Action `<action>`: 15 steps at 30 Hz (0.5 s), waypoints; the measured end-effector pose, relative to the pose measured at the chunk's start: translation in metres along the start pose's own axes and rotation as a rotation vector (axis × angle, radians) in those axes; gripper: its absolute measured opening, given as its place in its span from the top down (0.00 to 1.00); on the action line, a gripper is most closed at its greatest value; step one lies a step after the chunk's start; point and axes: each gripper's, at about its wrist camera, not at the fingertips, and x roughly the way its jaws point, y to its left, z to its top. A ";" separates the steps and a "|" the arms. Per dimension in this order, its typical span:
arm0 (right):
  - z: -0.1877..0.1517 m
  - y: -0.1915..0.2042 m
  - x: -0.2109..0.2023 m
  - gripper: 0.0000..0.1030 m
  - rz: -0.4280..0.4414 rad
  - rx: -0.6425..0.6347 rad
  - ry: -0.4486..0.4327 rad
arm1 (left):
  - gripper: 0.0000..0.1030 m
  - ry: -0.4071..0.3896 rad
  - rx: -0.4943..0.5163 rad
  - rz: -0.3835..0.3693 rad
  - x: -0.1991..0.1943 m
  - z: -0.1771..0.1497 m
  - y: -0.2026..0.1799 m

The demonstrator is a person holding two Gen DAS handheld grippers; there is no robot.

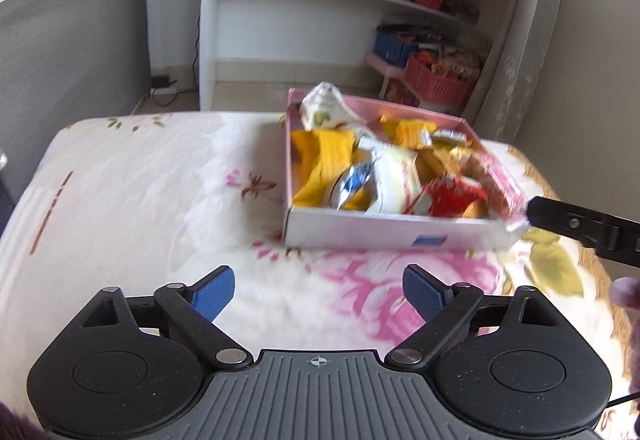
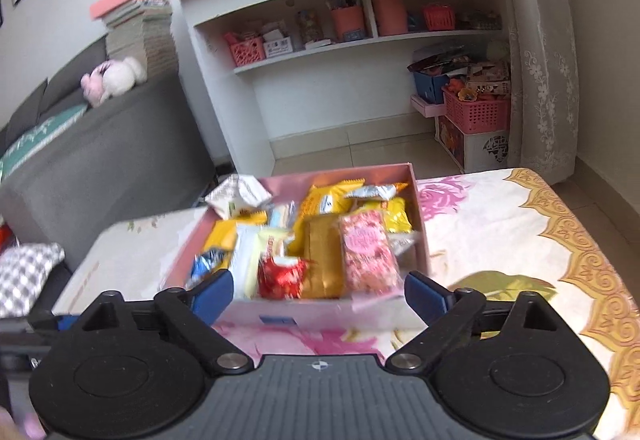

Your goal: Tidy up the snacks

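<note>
A shallow pink box [image 1: 360,230] [image 2: 316,310] sits on the floral table cloth, filled with several snack packets: yellow ones [image 1: 324,160], a red one [image 1: 452,194] [image 2: 280,276], a gold one [image 2: 322,256] and a pink patterned one [image 2: 366,252] at the box's right side. My left gripper [image 1: 318,290] is open and empty, over the cloth short of the box. My right gripper [image 2: 318,292] is open, its fingers astride the box's near wall, nothing between them. Its arm [image 1: 580,226] shows in the left wrist view at the box's right corner.
A floral cloth [image 1: 160,200] covers the table. A white shelf unit [image 2: 340,52] with pink baskets stands behind, a pink basket [image 2: 476,110] on the floor, a grey sofa [image 2: 100,144] to the left and a curtain [image 2: 536,60] at the right.
</note>
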 end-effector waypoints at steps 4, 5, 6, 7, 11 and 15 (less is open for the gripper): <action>-0.009 -0.004 -0.014 0.10 -0.028 -0.027 0.025 | 0.05 0.048 -0.006 0.016 -0.007 -0.012 0.006; -0.010 -0.006 -0.017 0.10 -0.035 -0.022 0.032 | 0.05 0.060 -0.009 0.020 -0.008 -0.015 0.007; -0.012 -0.007 -0.019 0.09 -0.043 -0.015 0.038 | 0.05 0.070 -0.015 0.029 -0.009 -0.016 0.008; -0.013 -0.008 -0.020 0.09 -0.055 -0.007 0.050 | 0.05 0.079 -0.027 0.042 -0.009 -0.017 0.010; -0.019 -0.008 -0.020 0.09 -0.111 0.020 0.097 | 0.04 0.087 -0.052 0.074 -0.013 -0.017 0.014; -0.023 -0.003 -0.013 0.09 -0.135 0.027 0.129 | 0.02 0.067 -0.055 0.114 -0.014 -0.013 0.014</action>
